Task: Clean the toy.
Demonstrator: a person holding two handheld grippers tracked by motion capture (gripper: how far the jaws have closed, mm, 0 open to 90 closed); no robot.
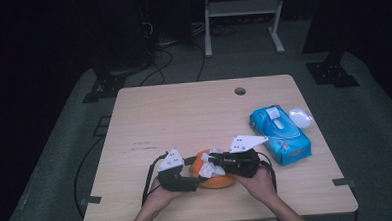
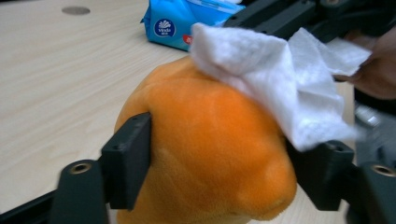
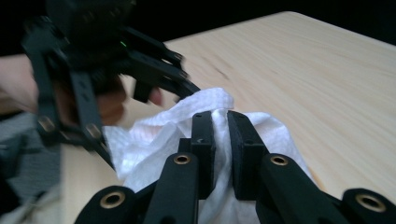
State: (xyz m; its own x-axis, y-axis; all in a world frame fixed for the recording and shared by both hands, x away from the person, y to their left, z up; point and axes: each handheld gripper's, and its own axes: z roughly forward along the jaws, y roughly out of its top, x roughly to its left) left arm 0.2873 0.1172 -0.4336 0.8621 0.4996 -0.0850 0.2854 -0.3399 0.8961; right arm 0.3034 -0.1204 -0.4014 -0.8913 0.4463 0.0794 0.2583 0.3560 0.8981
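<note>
An orange plush toy (image 1: 220, 181) (image 2: 210, 140) lies near the table's front edge. My left gripper (image 1: 197, 178) (image 2: 224, 158) comes in from the left and is shut on it, one black pad pressed into each side. A crumpled white wipe (image 1: 206, 169) (image 2: 271, 74) (image 3: 154, 140) lies draped over the top of the toy. My right gripper (image 1: 214, 162) (image 3: 220, 135) comes in from the right and is shut on that wipe, a fold of it pinched between the two pads. The right gripper view also has the left gripper (image 3: 93, 70) just behind the wipe.
A blue pack of wipes (image 1: 280, 132) (image 2: 173, 23) lies at the right of the wooden table (image 1: 184, 116), with a small white object (image 1: 300, 117) beside it. A cable hole (image 1: 239, 91) (image 2: 76, 10) sits near the far edge. Stands and cables are on the floor beyond.
</note>
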